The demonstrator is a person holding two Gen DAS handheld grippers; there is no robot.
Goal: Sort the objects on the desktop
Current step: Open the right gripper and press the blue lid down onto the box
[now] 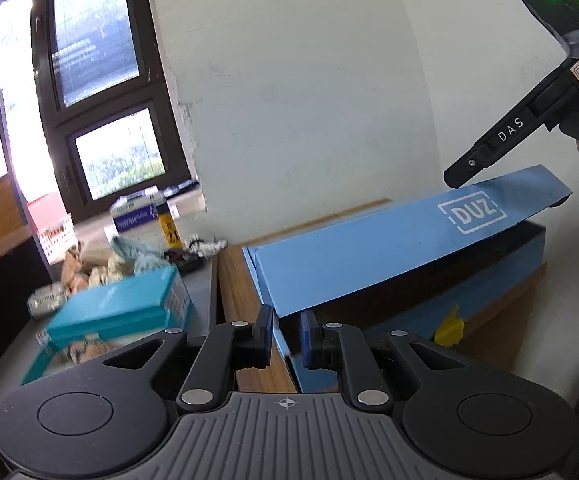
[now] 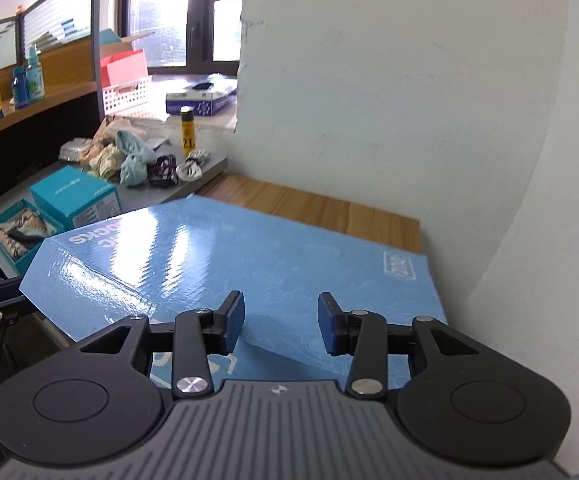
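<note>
The blue DUZ box lies on the wooden desk against the wall, its half-raised lid stretching sideways between both hands — the left gripper, fingers slightly apart, straddles the lid's near corner, while the right gripper hovers wide apart above the lid.

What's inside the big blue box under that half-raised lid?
Mostly hidden. Under the lid the blue box shows only a dark interior; a yellow object shows by its front wall. The left gripper is at the lid's corner.
</note>
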